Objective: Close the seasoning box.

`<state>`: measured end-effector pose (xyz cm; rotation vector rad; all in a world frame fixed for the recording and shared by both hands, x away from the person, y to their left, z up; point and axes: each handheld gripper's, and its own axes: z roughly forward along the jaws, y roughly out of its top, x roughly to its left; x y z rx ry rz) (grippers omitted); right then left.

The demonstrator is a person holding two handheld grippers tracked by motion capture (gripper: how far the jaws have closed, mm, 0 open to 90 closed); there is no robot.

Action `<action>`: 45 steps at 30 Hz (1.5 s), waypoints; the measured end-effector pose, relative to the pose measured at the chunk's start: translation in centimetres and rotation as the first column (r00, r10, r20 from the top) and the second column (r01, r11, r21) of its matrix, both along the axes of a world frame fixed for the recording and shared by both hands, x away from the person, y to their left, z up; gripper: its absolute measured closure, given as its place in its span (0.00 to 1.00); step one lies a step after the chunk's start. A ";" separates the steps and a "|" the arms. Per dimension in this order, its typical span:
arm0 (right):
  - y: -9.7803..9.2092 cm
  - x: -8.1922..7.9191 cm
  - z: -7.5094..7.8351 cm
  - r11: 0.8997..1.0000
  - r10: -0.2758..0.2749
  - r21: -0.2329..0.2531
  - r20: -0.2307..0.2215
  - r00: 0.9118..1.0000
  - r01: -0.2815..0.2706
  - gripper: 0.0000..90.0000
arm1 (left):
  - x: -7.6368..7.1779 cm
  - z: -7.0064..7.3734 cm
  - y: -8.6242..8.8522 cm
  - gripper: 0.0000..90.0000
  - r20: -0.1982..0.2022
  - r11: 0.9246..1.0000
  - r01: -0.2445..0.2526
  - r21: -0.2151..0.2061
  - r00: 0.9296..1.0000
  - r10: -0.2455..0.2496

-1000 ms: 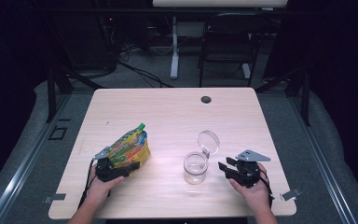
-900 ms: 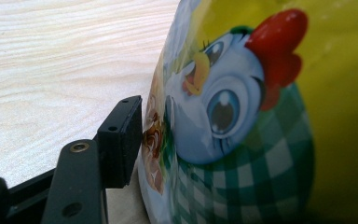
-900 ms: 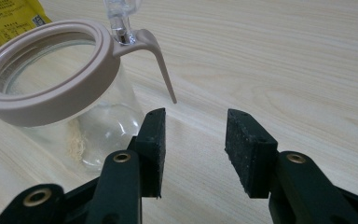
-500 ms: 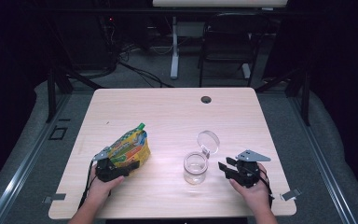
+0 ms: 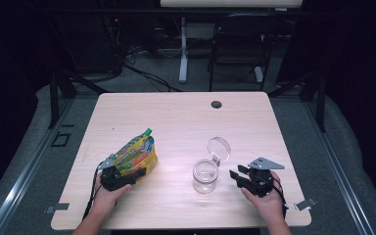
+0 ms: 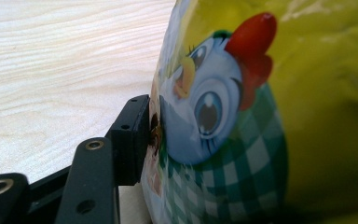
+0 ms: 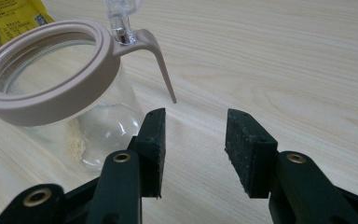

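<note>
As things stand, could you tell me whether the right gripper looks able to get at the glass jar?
Probably yes: the right gripper sits open beside the glass jar, jaws apart, with bare table between them. The jar's flipped-up lid leans away behind.

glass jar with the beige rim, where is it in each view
High view: the glass jar stands at centre right, lid open, just left of the right claw.
Left gripper view: not in it.
Right gripper view: the jar is upper left, beyond the open jaws.
Shared landmark: the yellow snack bag.
</note>
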<state>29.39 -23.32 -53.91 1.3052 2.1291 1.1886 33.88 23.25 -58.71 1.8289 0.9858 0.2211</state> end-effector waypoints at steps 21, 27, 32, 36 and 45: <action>0.0 0.1 0.0 1.000 0.002 0.002 0.001 1.000 -0.002 0.65 | 0.2 0.2 -0.2 0.59 0.026 1.000 -0.011 0.018 1.000 0.010; 0.0 0.1 0.0 1.000 0.001 -0.001 0.002 1.000 -0.001 0.65 | 0.2 0.3 -0.1 0.59 0.016 1.000 -0.002 0.031 1.000 0.002; 0.0 0.0 0.0 1.000 0.001 0.000 0.002 1.000 -0.001 0.65 | 0.3 0.4 0.1 0.59 0.015 0.999 -0.013 0.033 1.000 0.013; 0.0 0.1 0.0 1.000 0.001 -0.001 0.003 1.000 -0.001 0.65 | 0.3 0.4 0.1 0.59 0.020 0.999 -0.013 0.041 1.000 0.012; 0.0 0.1 0.0 1.000 0.000 -0.003 0.004 1.000 0.000 0.65 | 0.1 0.9 0.0 0.59 0.041 0.998 -0.009 0.055 0.999 0.006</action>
